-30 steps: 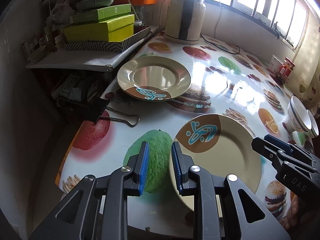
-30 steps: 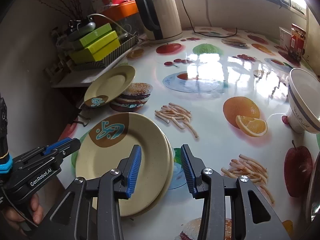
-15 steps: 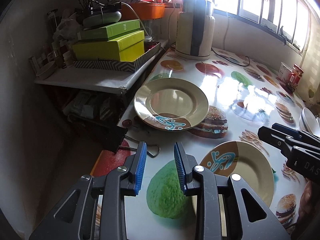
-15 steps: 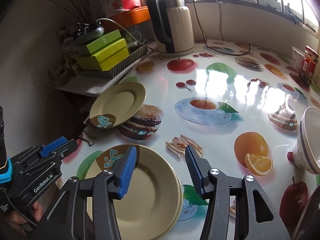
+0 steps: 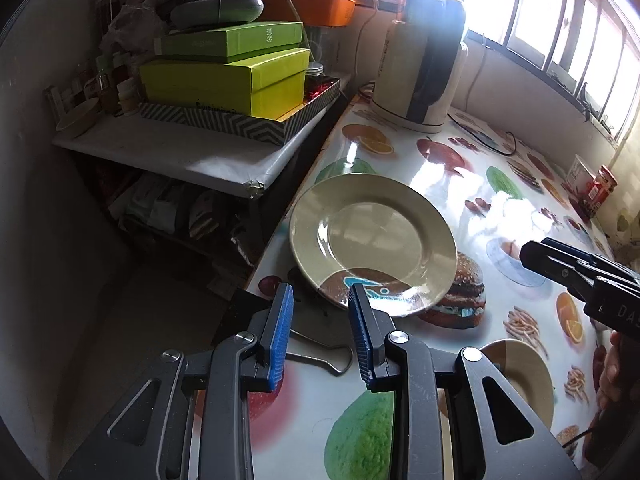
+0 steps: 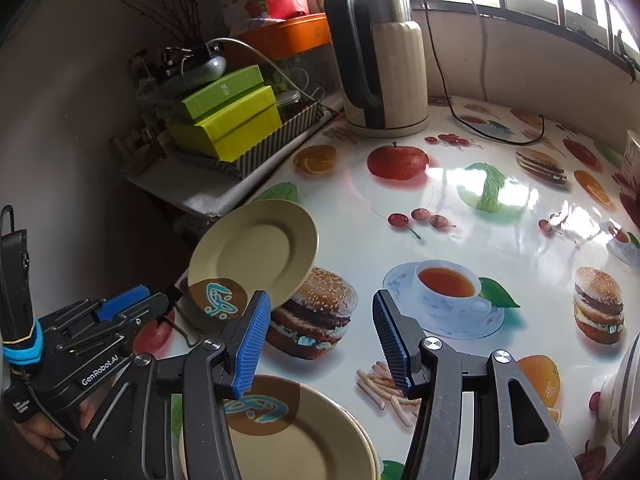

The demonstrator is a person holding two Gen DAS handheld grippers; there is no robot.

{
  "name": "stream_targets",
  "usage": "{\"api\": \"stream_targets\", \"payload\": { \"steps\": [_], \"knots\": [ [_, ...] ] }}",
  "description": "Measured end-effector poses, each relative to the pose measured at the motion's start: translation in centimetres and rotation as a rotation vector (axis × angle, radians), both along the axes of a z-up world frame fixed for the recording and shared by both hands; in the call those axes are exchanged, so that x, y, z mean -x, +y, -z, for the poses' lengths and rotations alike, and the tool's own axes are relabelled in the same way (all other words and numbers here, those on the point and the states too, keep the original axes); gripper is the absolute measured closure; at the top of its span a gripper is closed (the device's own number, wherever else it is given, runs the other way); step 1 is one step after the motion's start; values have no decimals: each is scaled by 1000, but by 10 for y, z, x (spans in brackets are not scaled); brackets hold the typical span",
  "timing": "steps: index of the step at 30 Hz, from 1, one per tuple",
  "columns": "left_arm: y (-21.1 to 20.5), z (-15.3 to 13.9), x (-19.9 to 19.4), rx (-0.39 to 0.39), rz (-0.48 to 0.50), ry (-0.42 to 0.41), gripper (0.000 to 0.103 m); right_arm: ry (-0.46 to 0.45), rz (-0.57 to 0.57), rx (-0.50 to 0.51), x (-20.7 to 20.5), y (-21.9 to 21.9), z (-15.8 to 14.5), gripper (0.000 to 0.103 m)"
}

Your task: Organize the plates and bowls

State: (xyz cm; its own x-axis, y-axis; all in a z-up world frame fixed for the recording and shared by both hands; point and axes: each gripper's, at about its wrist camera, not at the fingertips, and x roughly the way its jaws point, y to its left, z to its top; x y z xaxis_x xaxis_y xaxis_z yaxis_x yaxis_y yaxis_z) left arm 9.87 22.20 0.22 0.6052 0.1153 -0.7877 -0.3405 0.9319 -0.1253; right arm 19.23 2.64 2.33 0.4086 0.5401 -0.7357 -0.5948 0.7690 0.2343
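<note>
Left gripper (image 5: 320,332): jaws apart, nothing between them, just short of the lone plate's near rim
Right gripper (image 6: 318,340): jaws have just been opening, stand spread and empty above the table (image 6: 460,236)
Lone plate (image 5: 372,240): at the table's left edge, near rim lifted, resting on a binder clip (image 5: 320,354)
Stacked plates (image 6: 296,436): flat on the table, below the right gripper
Bowl (image 6: 624,396): on its side at the right edge

A beige plate (image 5: 372,236) with a brown patch bearing a teal squiggle sits at centre frame in the left wrist view, tilted, its left rim propped up at the table (image 5: 460,184) edge. A stack of matching plates (image 6: 304,440) lies flat at lower centre of the right wrist view. A white bowl (image 6: 624,396) shows at the right edge.
</note>
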Motion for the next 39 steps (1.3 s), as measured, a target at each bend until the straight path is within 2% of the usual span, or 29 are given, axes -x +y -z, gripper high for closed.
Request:
{"api": "stream_targets", "payload": {
  "steps": [3,7,9,12,16,20,24,39],
  "knots": [
    [14,2,-9,45,-13,-1,73,21,-5,0,-13,7,2,50],
    [27,6,-22,52,-18,2,73,40,-11,7,-32,17,7,50],
    [35,10,-28,98,-23,2,73,55,-14,15,-41,22,11,50],
    [35,11,-35,83,-14,-4,73,79,-23,19,-52,29,18,50],
    [43,21,-45,180,-12,12,73,114,-40,9,-63,39,27,50],
    [44,26,-49,168,-24,29,73,163,-48,-5,-71,47,35,50],
    [44,30,-51,188,-33,36,73,172,-73,10,-73,56,42,59],
    [49,39,-56,223,-50,52,73,218,-100,20,-76,70,56,79]
  ]
}}
